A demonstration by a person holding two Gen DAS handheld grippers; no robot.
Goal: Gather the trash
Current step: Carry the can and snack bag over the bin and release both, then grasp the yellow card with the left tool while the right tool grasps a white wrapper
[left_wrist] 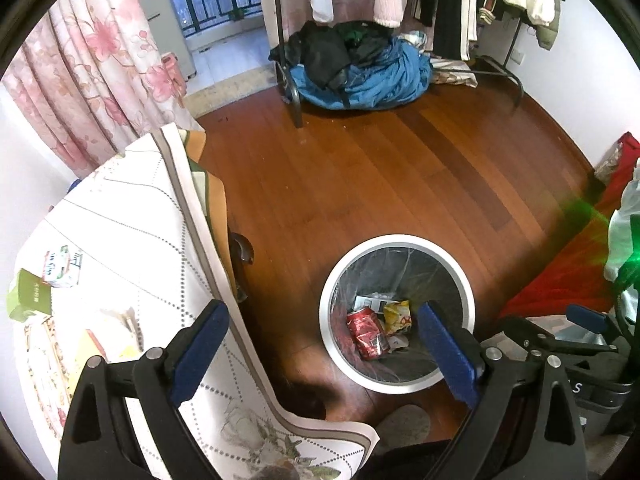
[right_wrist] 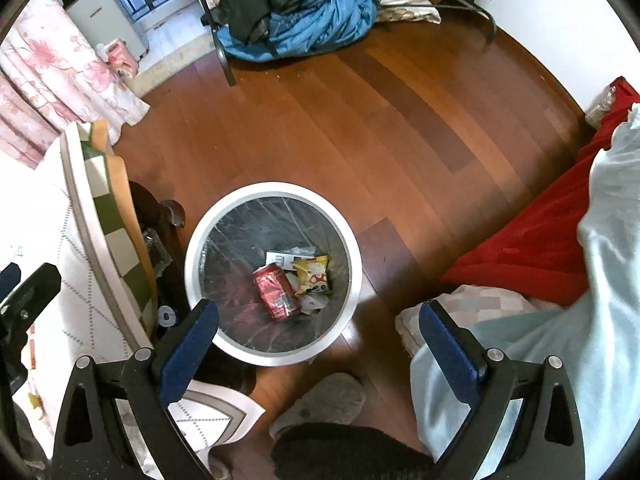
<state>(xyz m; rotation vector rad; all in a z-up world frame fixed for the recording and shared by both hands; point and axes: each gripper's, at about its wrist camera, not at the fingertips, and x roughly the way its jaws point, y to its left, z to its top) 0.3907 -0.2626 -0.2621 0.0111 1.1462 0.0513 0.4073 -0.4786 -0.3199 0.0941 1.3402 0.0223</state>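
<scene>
A round white-rimmed trash bin (left_wrist: pixel 468 292) (right_wrist: pixel 354 264) with a clear liner stands on the wooden floor. Inside lie a crushed red can (left_wrist: pixel 367 332) (right_wrist: pixel 277 292), a yellow snack wrapper (left_wrist: pixel 398 316) (right_wrist: pixel 314 276) and a white carton (left_wrist: pixel 368 303) (right_wrist: pixel 280 258). My left gripper (left_wrist: pixel 324 346) hovers open and empty above the table edge and the bin. My right gripper (right_wrist: pixel 320 342) hangs open and empty over the bin's near rim. On the white tablecloth (left_wrist: pixel 132 240) sit a green box (left_wrist: pixel 30 294) and a small green-white packet (left_wrist: pixel 63 267).
A grey slipper (right_wrist: pixel 320 400) (left_wrist: pixel 402 424) and a dark sock or trouser leg are just below the bin. Red bedding (right_wrist: pixel 532 240) and a pale sheet (right_wrist: pixel 612 240) lie to the right. A clothes rack with a blue-black heap (left_wrist: pixel 360 68) stands at the far wall; floral curtains (left_wrist: pixel 92 60) hang left.
</scene>
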